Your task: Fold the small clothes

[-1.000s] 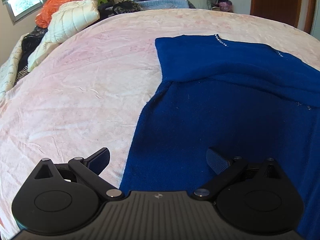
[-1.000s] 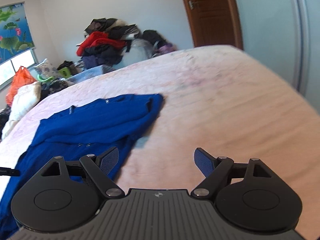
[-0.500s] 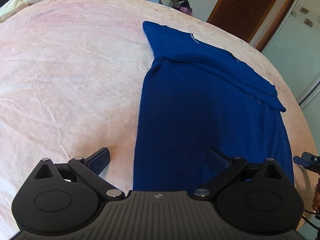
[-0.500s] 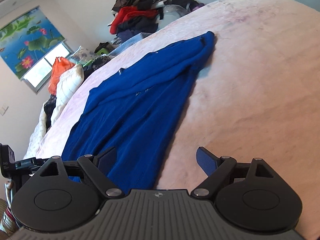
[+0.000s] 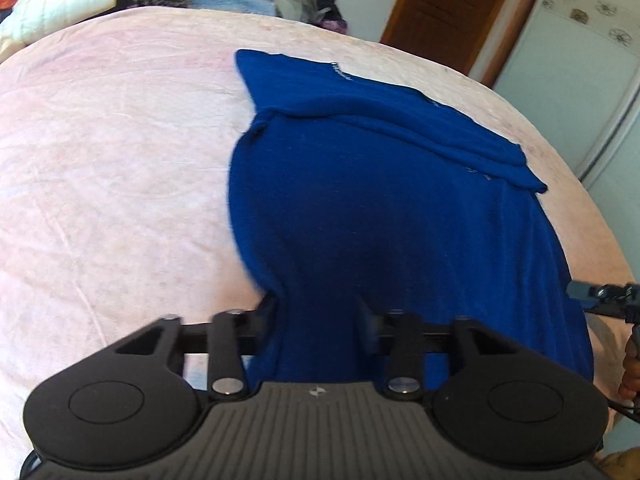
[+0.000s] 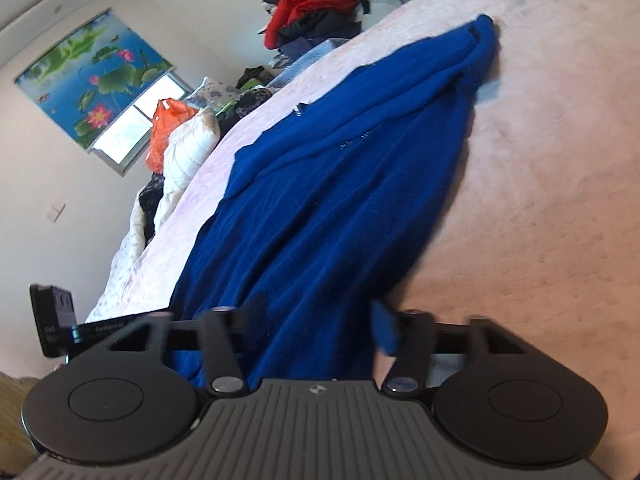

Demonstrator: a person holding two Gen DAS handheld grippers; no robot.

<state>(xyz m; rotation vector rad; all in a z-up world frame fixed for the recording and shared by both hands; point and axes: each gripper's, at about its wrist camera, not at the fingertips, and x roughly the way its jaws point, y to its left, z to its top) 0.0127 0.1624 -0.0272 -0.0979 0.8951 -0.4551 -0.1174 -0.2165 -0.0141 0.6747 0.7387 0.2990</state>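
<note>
A blue knit sweater (image 5: 400, 200) lies spread on the pink bed cover (image 5: 120, 160), its far part folded over. My left gripper (image 5: 316, 316) has its jaws partly closed around the near left hem, cloth bunched between the fingers. In the right wrist view the sweater (image 6: 340, 168) runs away from me. My right gripper (image 6: 316, 320) has its jaws partly closed around the near right hem. The left gripper's body (image 6: 52, 316) shows at the left edge there.
Piles of clothes (image 6: 320, 4) lie beyond the far end of the bed. A white quilt (image 6: 180, 156) and an orange bag (image 6: 164, 132) sit by the window. A brown door (image 5: 448, 8) and a white wardrobe (image 5: 572, 60) stand on the right.
Both grippers have moved down onto the near hem of the sweater and narrowed from wide open, with cloth now between the fingers. The hem is bunching up.
</note>
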